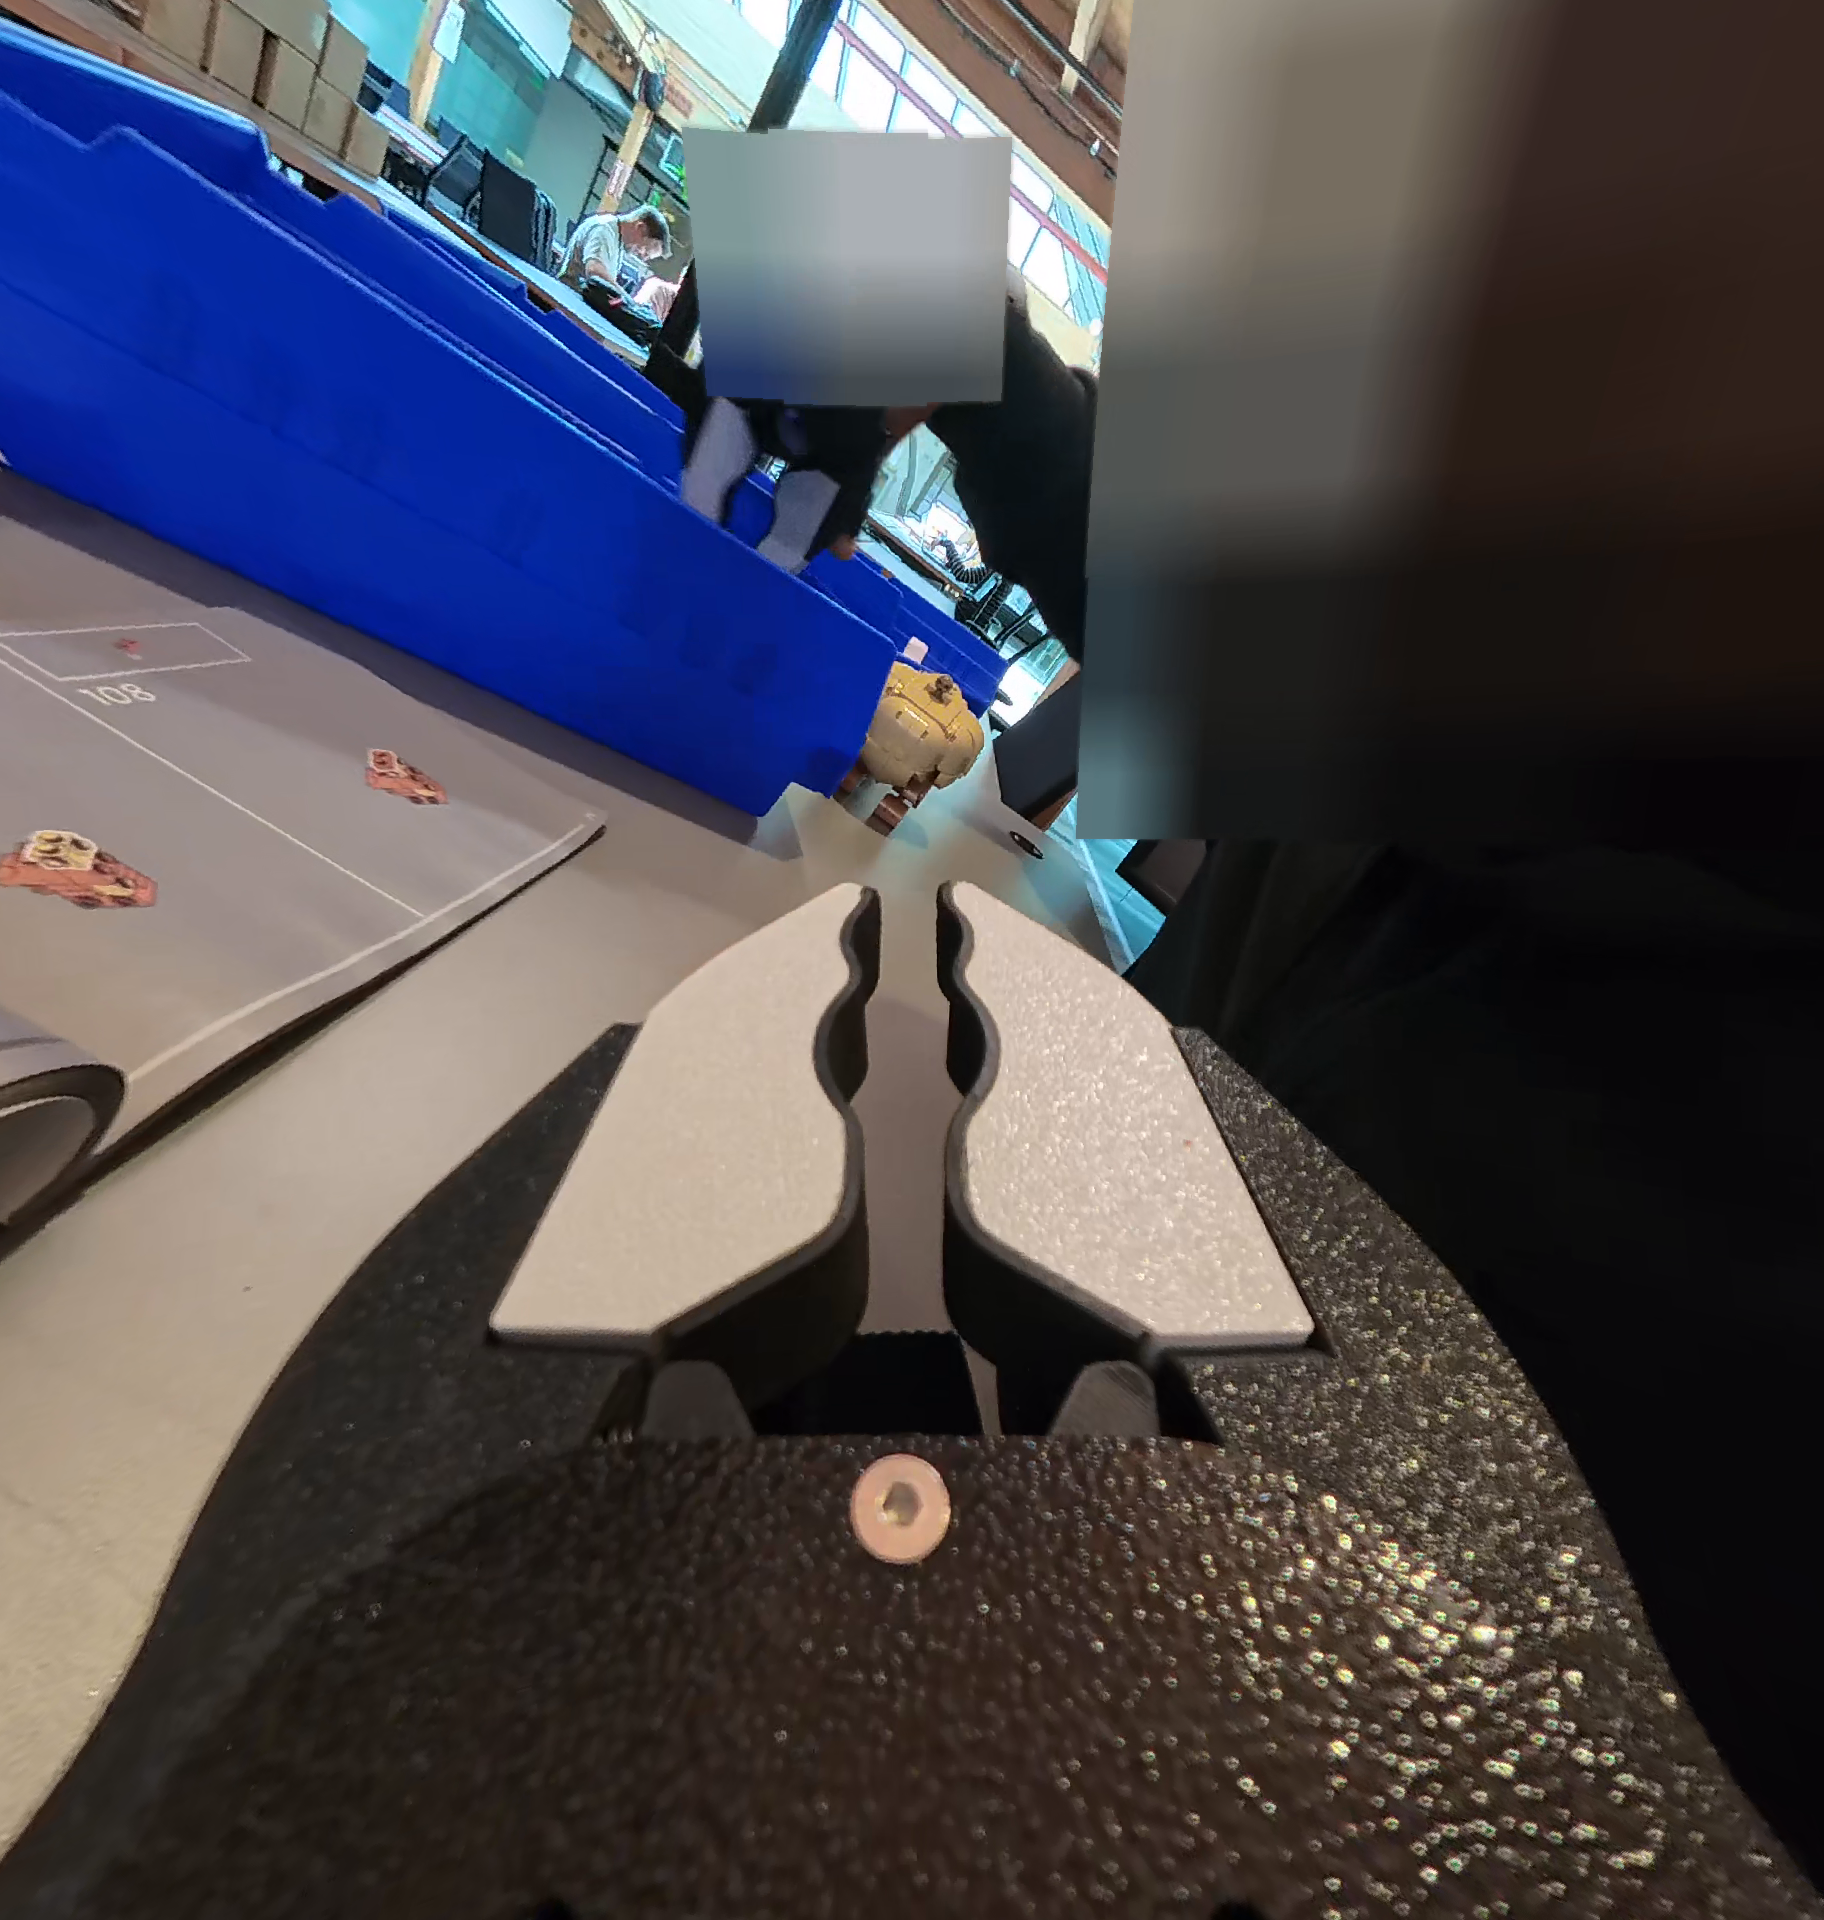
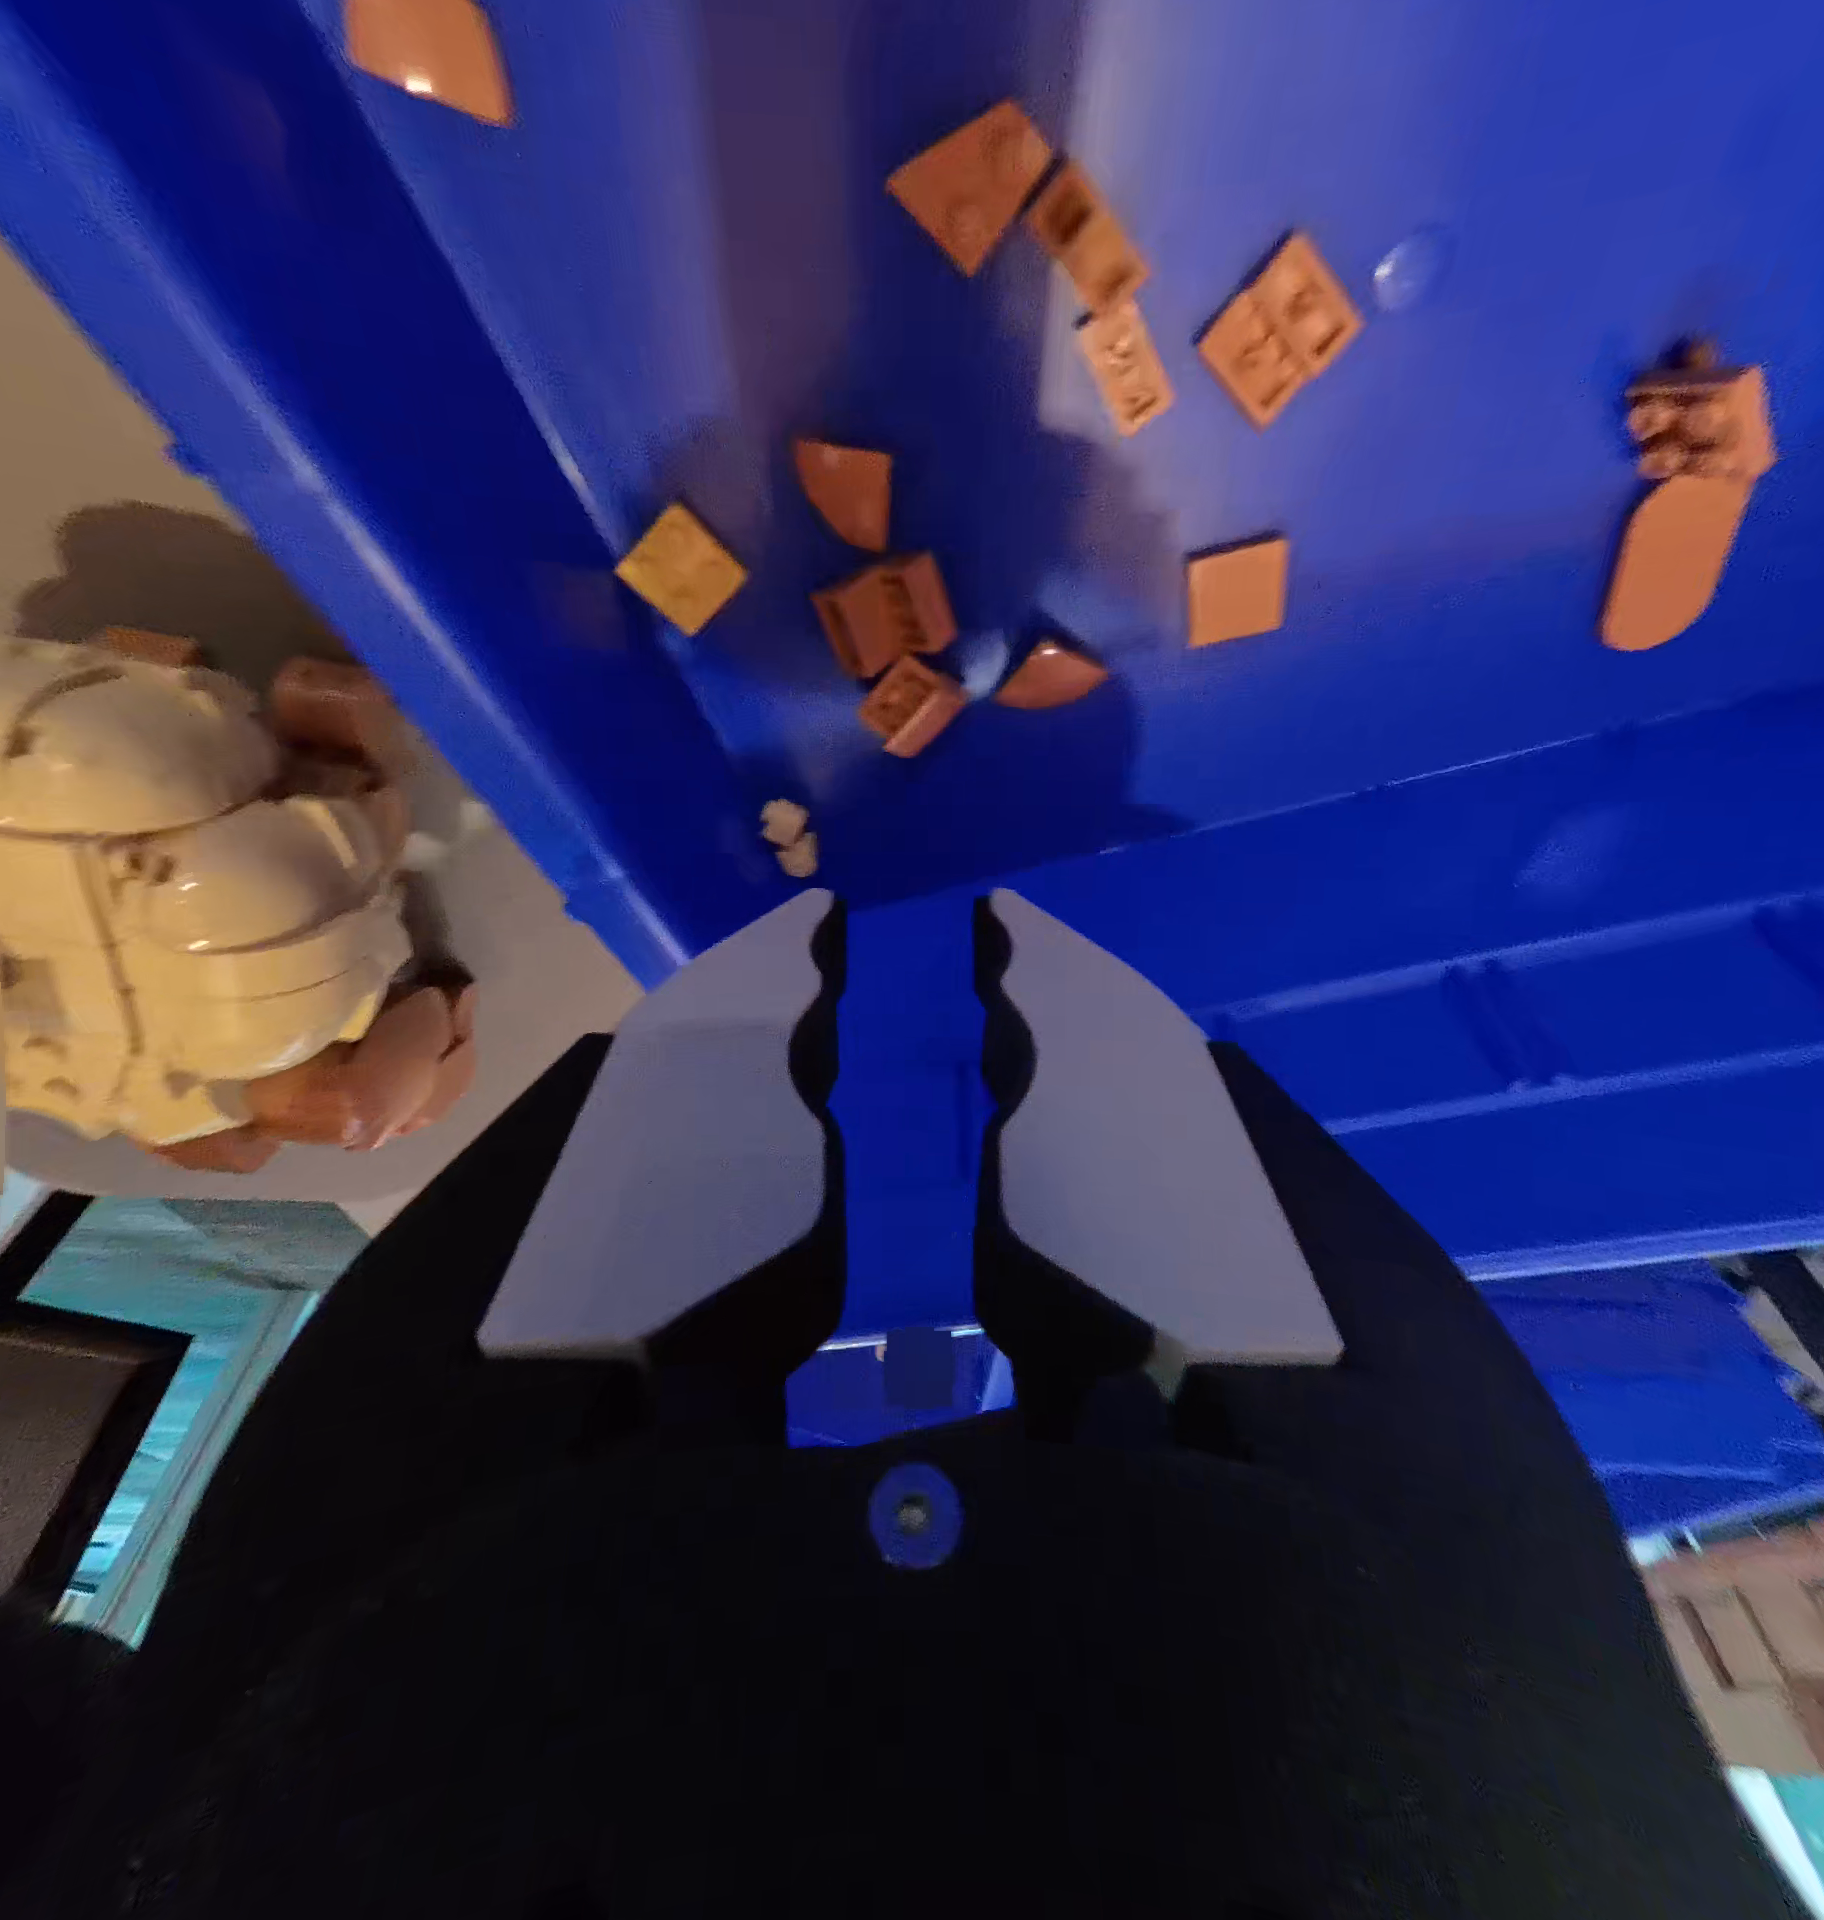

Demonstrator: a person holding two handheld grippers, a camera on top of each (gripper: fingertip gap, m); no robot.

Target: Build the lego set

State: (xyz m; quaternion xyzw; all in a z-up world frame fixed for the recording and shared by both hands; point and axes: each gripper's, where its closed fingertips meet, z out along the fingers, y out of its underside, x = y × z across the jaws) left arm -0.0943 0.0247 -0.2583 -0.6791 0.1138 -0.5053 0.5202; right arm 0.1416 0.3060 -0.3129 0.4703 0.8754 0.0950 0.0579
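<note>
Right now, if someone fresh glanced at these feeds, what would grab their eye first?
The big blue bin, its floor strewn with small brown bricks, fills the right wrist view beyond the right gripper, whose fingers stand apart on nothing. Beside the bin sits a tan brick-built figure, ahead of the left gripper.

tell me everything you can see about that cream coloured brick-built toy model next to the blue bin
The cream brick-built toy model has a rounded body of glossy curved plates, with reddish-brown brick pieces at its base. It looks like plastic. It sits on the pale grey tabletop, close beside the blue plastic bin's end corner. Neither gripper touches it.
</note>
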